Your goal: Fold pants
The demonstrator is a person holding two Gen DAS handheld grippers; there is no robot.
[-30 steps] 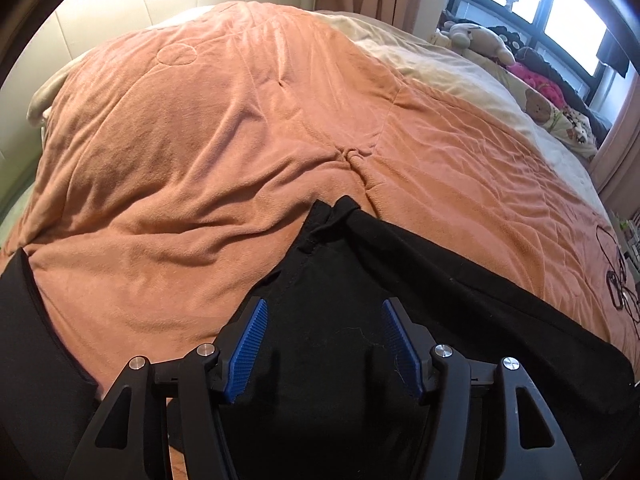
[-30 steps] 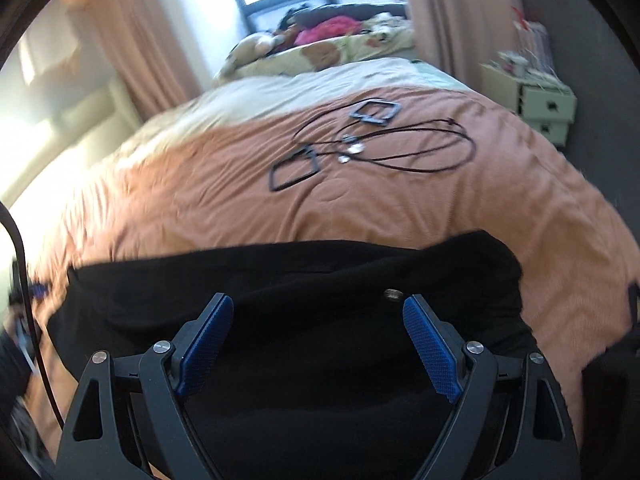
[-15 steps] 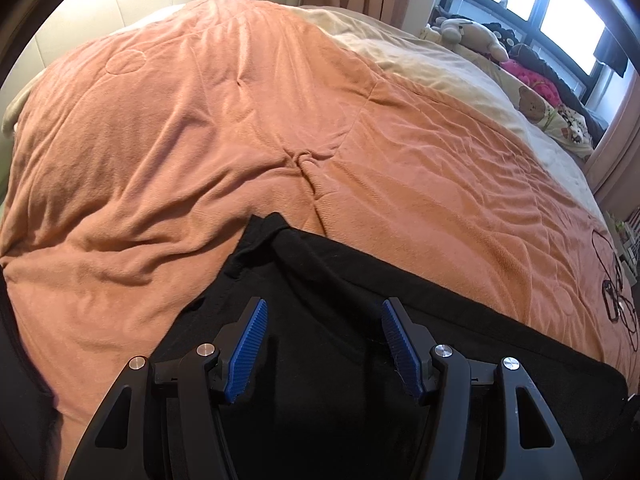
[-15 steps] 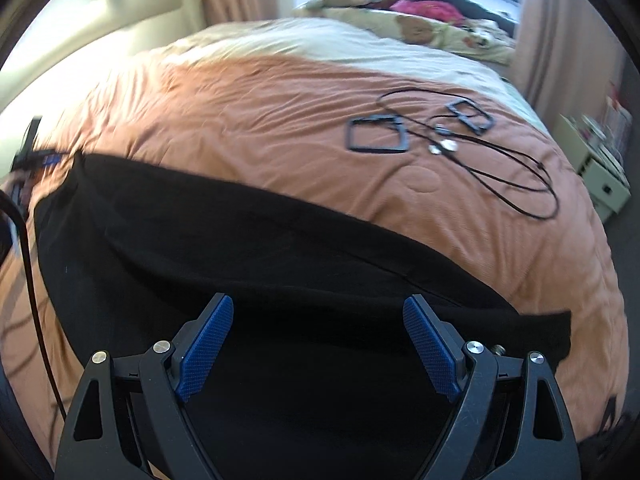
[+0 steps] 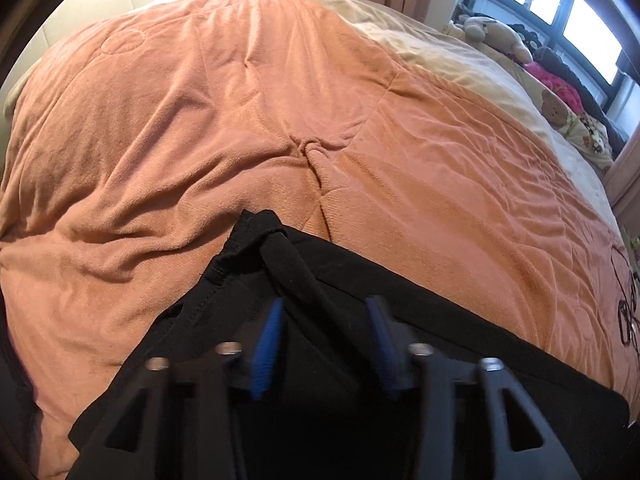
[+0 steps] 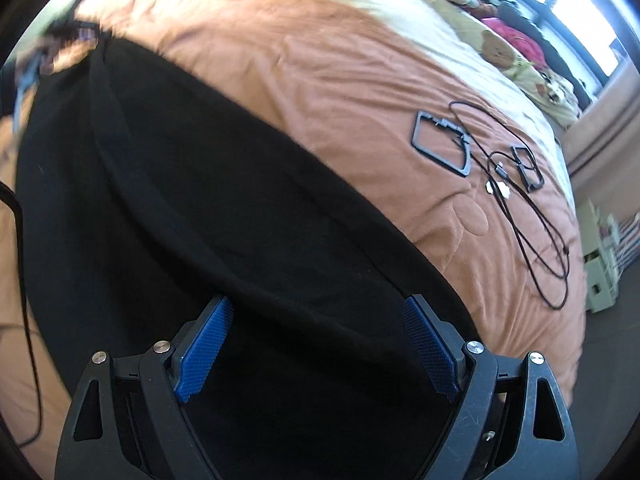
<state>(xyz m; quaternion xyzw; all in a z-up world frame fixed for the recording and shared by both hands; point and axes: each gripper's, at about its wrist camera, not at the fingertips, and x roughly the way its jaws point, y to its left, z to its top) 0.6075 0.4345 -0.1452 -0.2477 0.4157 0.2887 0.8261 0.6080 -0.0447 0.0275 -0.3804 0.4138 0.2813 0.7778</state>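
left wrist view: the left gripper (image 5: pixel 324 332) is closing over a raised ridge of the black pants (image 5: pixel 360 360) near their corner on the orange blanket (image 5: pixel 200 120); the pads look not yet pressed, so it may pinch one layer only. right wrist view: the right gripper (image 6: pixel 316 344) stands wide apart above the pants (image 6: pixel 180 200), holding nothing; dragging could snag the cables (image 6: pixel 532 216) nearby.

This is a bedroom in a home: a wide bed (image 5: pixel 280 120) with an orange blanket, soft toys (image 5: pixel 496 32) beside the bed under the window (image 5: pixel 560 4), curtains near it
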